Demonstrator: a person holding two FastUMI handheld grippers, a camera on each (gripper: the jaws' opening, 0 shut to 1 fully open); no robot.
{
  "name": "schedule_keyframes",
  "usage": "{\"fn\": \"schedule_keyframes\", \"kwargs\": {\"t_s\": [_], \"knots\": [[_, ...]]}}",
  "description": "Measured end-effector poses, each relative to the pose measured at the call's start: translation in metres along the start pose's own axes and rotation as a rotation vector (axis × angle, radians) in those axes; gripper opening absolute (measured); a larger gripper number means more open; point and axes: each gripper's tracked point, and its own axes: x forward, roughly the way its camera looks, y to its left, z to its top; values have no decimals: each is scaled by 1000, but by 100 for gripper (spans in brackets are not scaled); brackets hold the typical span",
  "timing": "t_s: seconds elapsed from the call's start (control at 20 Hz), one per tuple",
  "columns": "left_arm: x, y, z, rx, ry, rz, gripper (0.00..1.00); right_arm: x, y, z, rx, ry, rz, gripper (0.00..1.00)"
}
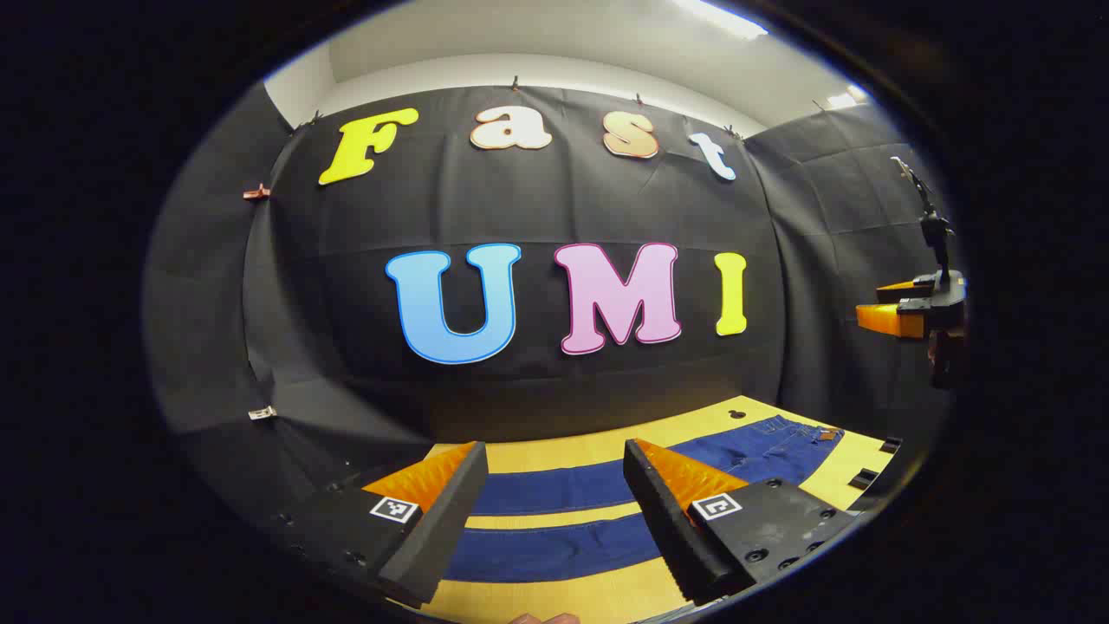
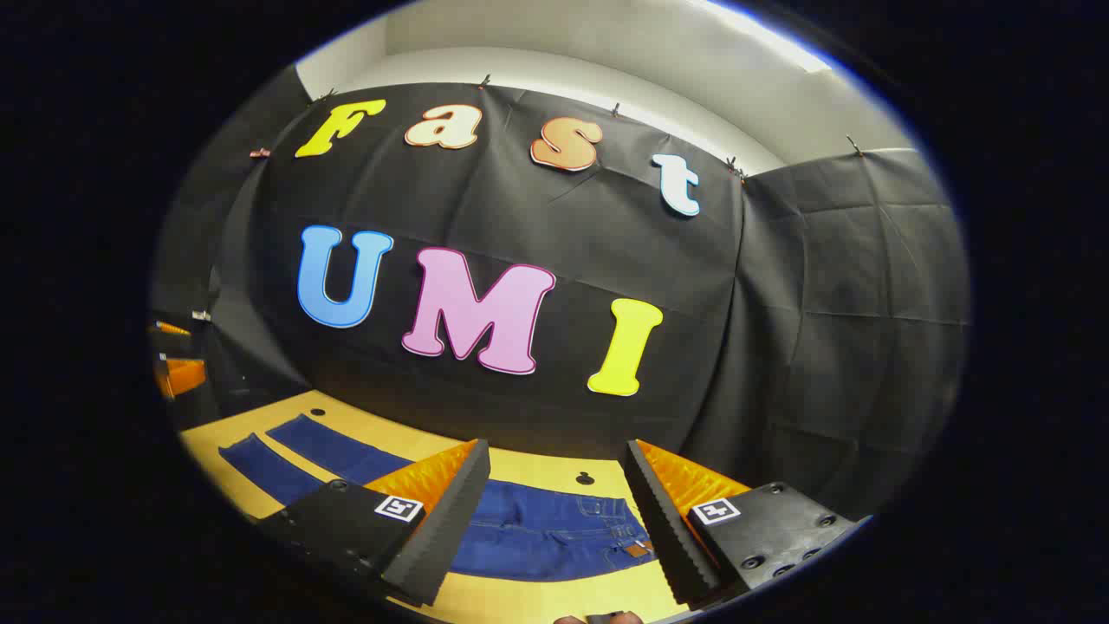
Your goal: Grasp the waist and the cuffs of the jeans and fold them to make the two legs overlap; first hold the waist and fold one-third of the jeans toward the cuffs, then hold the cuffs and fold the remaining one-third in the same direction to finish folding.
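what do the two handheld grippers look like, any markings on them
Each gripper, left gripper and right gripper, has two wedge-shaped fingers tapering forward, with ridged inner faces. Each finger sits on a dark block with screw holes, carrying a small square black-and-white tag. No cables visible.

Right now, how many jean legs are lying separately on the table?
2: the far leg and the near leg lie flat, parallel, apart, with bare table between; both join at the waist.

1. Left gripper view: rides above table point(image 1: 598, 451), faces booth's back wall, over jeans point(image 1: 563, 494) legs.
2. Right gripper view: same facing, over the waist end.
3. Shared: jeans, table, wall.
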Motion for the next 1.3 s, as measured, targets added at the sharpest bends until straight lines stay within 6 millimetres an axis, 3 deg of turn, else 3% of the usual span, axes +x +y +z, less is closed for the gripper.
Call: {"fn": "schedule_keyframes", "kwargs": {"t_s": [0.2,0.6,0.9,1.05,1.3], "knots": [[0,6,-2,30,-2,-4,98,-8,-4,4,-56,-16,-7,96],[-6,16,-3,70,1,3,99,-4,7,10,-62,-30,11,96],[0,36,-29,252,36,-53,99,7,24,4,-257,-103,143,96],[8,51,-58,335,97,-101,98,23,16,-38,-483,-60,217,96],[24,52,-114,522,201,-235,98,41,8,-125,-730,70,366,96]]}}
